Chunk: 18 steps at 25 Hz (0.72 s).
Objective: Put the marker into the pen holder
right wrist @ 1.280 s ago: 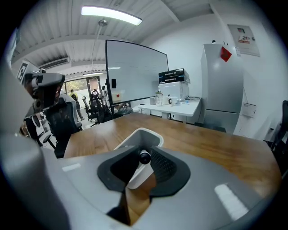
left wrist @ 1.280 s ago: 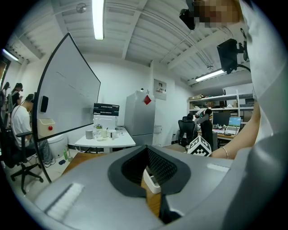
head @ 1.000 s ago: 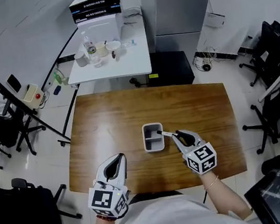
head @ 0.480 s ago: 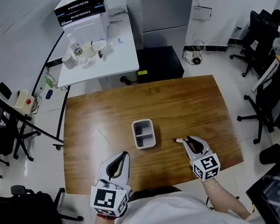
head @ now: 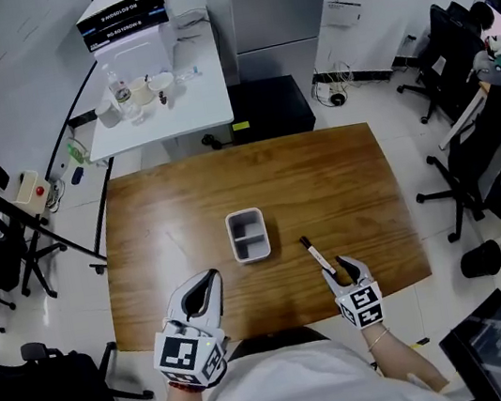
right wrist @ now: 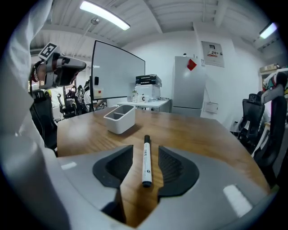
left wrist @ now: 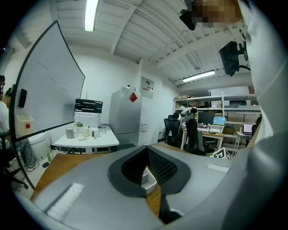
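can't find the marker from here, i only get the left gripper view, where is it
Observer: It's not in the holder. The marker lies flat on the table, right of the pen holder and nearer the person.
Operator: is the right claw holding it
Observer: No. The right claw has its jaws opening. The marker lies between them and neither touches it.
Operator: anything in the holder
Observer: The head view shows both its compartments empty.
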Tool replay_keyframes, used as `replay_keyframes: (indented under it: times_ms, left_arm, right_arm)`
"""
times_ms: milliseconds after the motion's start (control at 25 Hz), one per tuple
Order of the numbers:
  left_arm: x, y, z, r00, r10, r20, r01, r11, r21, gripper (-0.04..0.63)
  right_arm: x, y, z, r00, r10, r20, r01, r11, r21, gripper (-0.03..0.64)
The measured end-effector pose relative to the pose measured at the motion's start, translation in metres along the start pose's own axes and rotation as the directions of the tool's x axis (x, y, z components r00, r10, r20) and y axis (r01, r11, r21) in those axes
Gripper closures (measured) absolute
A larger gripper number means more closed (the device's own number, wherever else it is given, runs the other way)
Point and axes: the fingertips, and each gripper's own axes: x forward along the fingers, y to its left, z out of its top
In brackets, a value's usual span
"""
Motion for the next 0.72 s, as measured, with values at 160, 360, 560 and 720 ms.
replay_keyframes:
  times_ms: [160, 360, 560, 720]
  left_arm:
    - [0.0, 0.001, 0.002, 1.0, -0.004, 0.008, 0.004, 1.0, -0.001, 0.594]
    - [-0.001, 0.001, 0.004, 1.0, -0.003, 0.021, 0.003, 1.0, -0.007, 0.592]
    - [-0.008, 0.001, 0.005, 0.999, 0.013, 0.039, -0.012, 1.0, -0.014, 0.592]
    - [-0.017, 0.009, 0.004, 0.998, 0.042, 0.042, -0.041, 0.999, -0.023, 0.593]
  right_arm:
    - [-0.008, -0.004, 0.007, 1.0, -0.008, 0.015, 0.008, 1.0, -0.001, 0.459]
    - [-0.004, 0.001, -0.004, 0.993, 0.075, -0.095, -0.08, 0.995, -0.051, 0.459]
    - [0.013, 0.002, -0.033, 0.957, 0.093, -0.275, -0.135, 0.981, -0.137, 0.459]
    - [0.021, -0.001, -0.042, 0.937, 0.069, -0.342, -0.119, 0.985, -0.127, 0.463]
